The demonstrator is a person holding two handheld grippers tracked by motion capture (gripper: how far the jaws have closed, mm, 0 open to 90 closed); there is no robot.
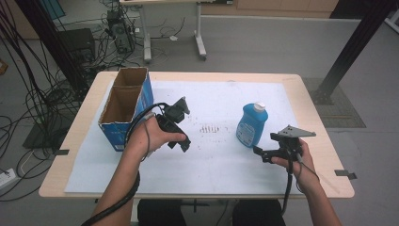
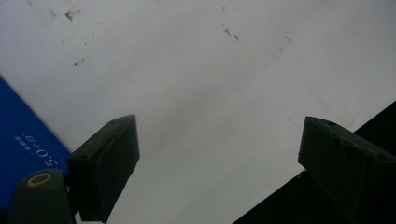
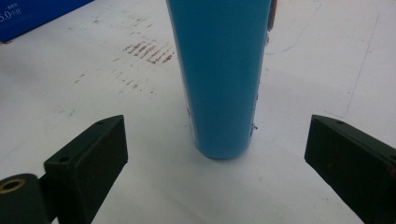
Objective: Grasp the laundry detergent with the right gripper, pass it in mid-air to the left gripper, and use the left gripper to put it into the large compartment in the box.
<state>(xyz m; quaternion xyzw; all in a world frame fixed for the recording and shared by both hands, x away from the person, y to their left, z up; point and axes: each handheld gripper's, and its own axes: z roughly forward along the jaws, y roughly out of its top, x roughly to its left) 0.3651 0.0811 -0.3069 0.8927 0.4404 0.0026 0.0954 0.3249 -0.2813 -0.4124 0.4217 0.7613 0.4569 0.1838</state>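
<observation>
Blue bottle smooth, rounded, upright; right claw agape.

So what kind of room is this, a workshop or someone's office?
Probably a lab or test room set up for recording. Bundles of cables trail over the floor, a computer tower sits under a far desk, and the table stands inside a black metal frame.

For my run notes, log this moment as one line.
left gripper: open, over mat | right gripper: open, facing bottle, not touching | bottle: upright | box: open top
</observation>
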